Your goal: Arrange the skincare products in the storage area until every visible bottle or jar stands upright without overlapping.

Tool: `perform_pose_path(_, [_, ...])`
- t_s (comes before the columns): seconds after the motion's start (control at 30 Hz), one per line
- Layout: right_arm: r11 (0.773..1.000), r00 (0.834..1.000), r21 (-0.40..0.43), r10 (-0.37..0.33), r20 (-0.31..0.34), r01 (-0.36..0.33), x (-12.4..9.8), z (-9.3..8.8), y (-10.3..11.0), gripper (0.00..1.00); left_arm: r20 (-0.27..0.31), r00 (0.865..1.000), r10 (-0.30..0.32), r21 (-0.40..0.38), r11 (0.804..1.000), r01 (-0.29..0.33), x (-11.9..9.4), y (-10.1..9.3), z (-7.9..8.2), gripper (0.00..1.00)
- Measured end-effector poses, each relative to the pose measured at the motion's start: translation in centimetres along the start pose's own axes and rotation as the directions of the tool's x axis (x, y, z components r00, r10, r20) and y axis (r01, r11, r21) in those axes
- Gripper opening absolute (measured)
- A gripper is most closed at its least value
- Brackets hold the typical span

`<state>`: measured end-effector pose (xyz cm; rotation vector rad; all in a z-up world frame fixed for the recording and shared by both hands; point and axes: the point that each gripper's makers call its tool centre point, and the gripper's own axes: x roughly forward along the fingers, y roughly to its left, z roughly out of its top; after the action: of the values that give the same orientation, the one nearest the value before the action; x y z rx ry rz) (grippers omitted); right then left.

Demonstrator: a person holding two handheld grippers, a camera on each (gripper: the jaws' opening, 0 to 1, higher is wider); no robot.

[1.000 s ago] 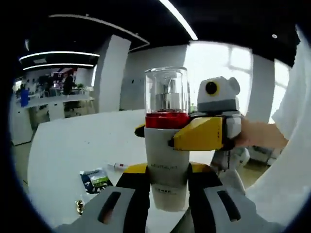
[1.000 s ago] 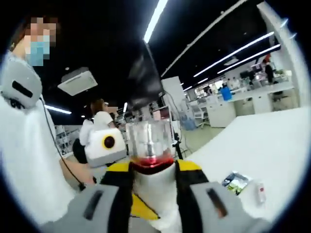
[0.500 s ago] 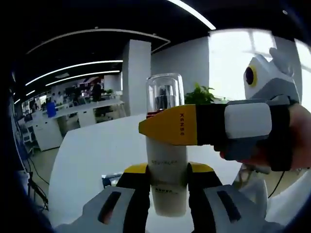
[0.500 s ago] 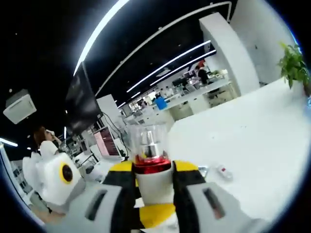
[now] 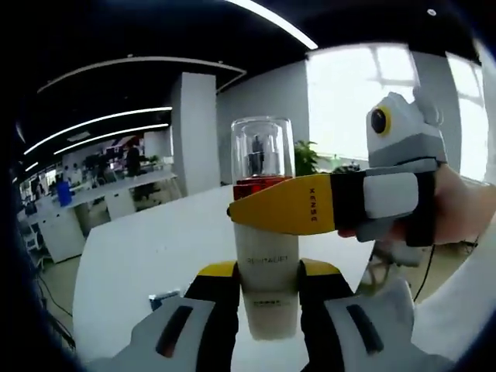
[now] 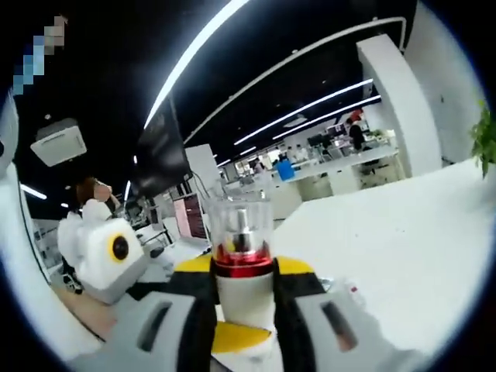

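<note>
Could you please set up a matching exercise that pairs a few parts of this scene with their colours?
Things:
1. cap
2. band under the cap
3. bottle body
4. tips of the right gripper

Colours:
A. yellow
B. white
C. clear
D. red

Pairs: 1-C, 2-D, 3-B, 4-A

Both grippers are shut on the bottle: the left gripper low on its body, the right one just below the cap.
</note>
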<state>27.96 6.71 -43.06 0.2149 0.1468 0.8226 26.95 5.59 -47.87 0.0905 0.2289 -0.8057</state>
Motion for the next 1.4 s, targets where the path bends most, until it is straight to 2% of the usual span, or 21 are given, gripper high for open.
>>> perform_pose_path(0.17, [0.988, 0.991, -0.083, 0.13, -0.025, -0.131, -0.4, 0.9, 1.6, 0.26, 0.006, 0.994, -0.111, -0.02, 0.994, 0.111, 0.4, -0.8, 1.0, 0.31])
perform_pose_path(0.3, [0.956, 0.962, -0.109, 0.27, -0.049, -0.274, -0.8, 2.1, 3.0, 0.26, 0.004, 0.969, -0.246, 0.02, 0.969, 0.246, 0.0, -2.0, 2.1, 0.35])
perform_pose_path(0.33, [0.934, 0.941, -0.116, 0.333, -0.055, -0.337, -0.9, 2.6, 3.6, 0.26, -0.012, 0.957, -0.289, 0.044, 0.956, 0.289, -0.2, -2.3, 2.3, 0.34])
perform_pose_path(0.37, [0.928, 0.935, -0.113, 0.353, -0.047, -0.356, -0.9, 3.0, 3.6, 0.26, -0.009, 0.949, -0.314, 0.058, 0.948, 0.314, -0.3, -2.5, 2.7, 0.34])
perform_pose_path(0.4, [0.904, 0.911, -0.113, 0.409, -0.048, -0.412, -1.1, 3.6, 3.8, 0.26, -0.012, 0.944, -0.331, 0.07, 0.941, 0.331, -0.4, -2.6, 2.9, 0.35])
perform_pose_path(0.5, [0.854, 0.861, -0.114, 0.506, -0.049, -0.508, -1.3, 4.8, 4.5, 0.26, -0.039, 0.914, -0.405, 0.074, 0.911, 0.406, -0.7, -3.0, 3.3, 0.35])
perform_pose_path(0.57, [0.835, 0.844, -0.124, 0.534, -0.057, -0.537, -1.3, 5.2, 4.7, 0.26, -0.065, 0.895, -0.441, 0.089, 0.891, 0.446, -0.8, -3.3, 3.4, 0.35])
perform_pose_path(0.6, [0.815, 0.827, -0.139, 0.559, -0.067, -0.562, -1.4, 5.3, 5.0, 0.26, -0.079, 0.884, -0.462, 0.094, 0.879, 0.468, -0.9, -3.5, 3.4, 0.36])
perform_pose_path(0.63, [0.804, 0.819, -0.16, 0.568, -0.083, -0.573, -1.4, 5.4, 5.0, 0.26, -0.091, 0.866, -0.492, 0.098, 0.861, 0.5, -1.0, -4.1, 3.5, 0.38])
perform_pose_path(0.67, [0.797, 0.813, -0.161, 0.574, -0.097, -0.582, -1.4, 5.3, 5.1, 0.26, -0.092, 0.865, -0.493, 0.109, 0.859, 0.5, -0.9, -4.0, 3.6, 0.39])
perform_pose_path(0.7, [0.773, 0.798, -0.197, 0.591, -0.121, -0.603, -1.5, 5.1, 5.2, 0.26, -0.103, 0.854, -0.51, 0.113, 0.847, 0.519, -0.9, -4.2, 3.6, 0.4])
perform_pose_path(0.83, [0.757, 0.784, -0.204, 0.604, -0.144, -0.621, -1.5, 4.8, 5.0, 0.26, -0.141, 0.83, -0.539, 0.131, 0.821, 0.556, -0.4, -4.0, 3.2, 0.38])
perform_pose_path(0.9, [0.751, 0.775, -0.193, 0.613, -0.152, -0.632, -1.6, 4.4, 4.8, 0.26, -0.147, 0.824, -0.547, 0.134, 0.815, 0.564, -0.1, -3.9, 3.1, 0.35])
perform_pose_path(1.0, [0.747, 0.768, -0.178, 0.624, -0.145, -0.64, -1.4, 4.0, 3.7, 0.26, -0.142, 0.824, -0.548, 0.143, 0.813, 0.565, 0.6, -3.9, 3.2, 0.29])
perform_pose_path(1.07, [0.754, 0.772, -0.166, 0.621, -0.138, -0.636, -1.4, 3.6, 3.2, 0.26, -0.156, 0.814, -0.56, 0.154, 0.8, 0.58, 1.1, -4.3, 2.7, 0.29])
perform_pose_path(1.13, [0.757, 0.775, -0.164, 0.615, -0.146, -0.632, -1.3, 2.9, 2.4, 0.27, -0.177, 0.818, -0.547, 0.146, 0.808, 0.571, 2.0, -4.1, 2.0, 0.28])
perform_pose_path(1.23, [0.796, 0.802, -0.115, 0.577, -0.154, -0.594, -0.8, 1.4, 0.2, 0.27, -0.234, 0.816, -0.529, 0.098, 0.822, 0.561, 3.2, -3.8, 0.4, 0.27])
perform_pose_path(1.27, [0.808, 0.813, -0.114, 0.559, -0.16, -0.578, -0.6, 1.0, -0.2, 0.28, -0.249, 0.822, -0.513, 0.093, 0.832, 0.547, 3.9, -3.5, -0.3, 0.27])
perform_pose_path(1.33, [0.83, 0.835, -0.121, 0.523, -0.171, -0.545, -0.4, 0.1, -0.9, 0.28, -0.252, 0.821, -0.513, 0.097, 0.83, 0.549, 4.9, -3.2, -1.4, 0.27])
perform_pose_path(1.37, [0.848, 0.853, -0.13, 0.49, -0.179, -0.514, -0.3, -0.5, -1.5, 0.28, -0.252, 0.821, -0.512, 0.095, 0.831, 0.548, 5.3, -3.1, -1.8, 0.27])
perform_pose_path(1.4, [0.861, 0.866, -0.134, 0.467, -0.177, -0.491, -0.2, -0.8, -1.9, 0.29, -0.247, 0.828, -0.504, 0.087, 0.839, 0.537, 5.9, -2.9, -2.4, 0.27])
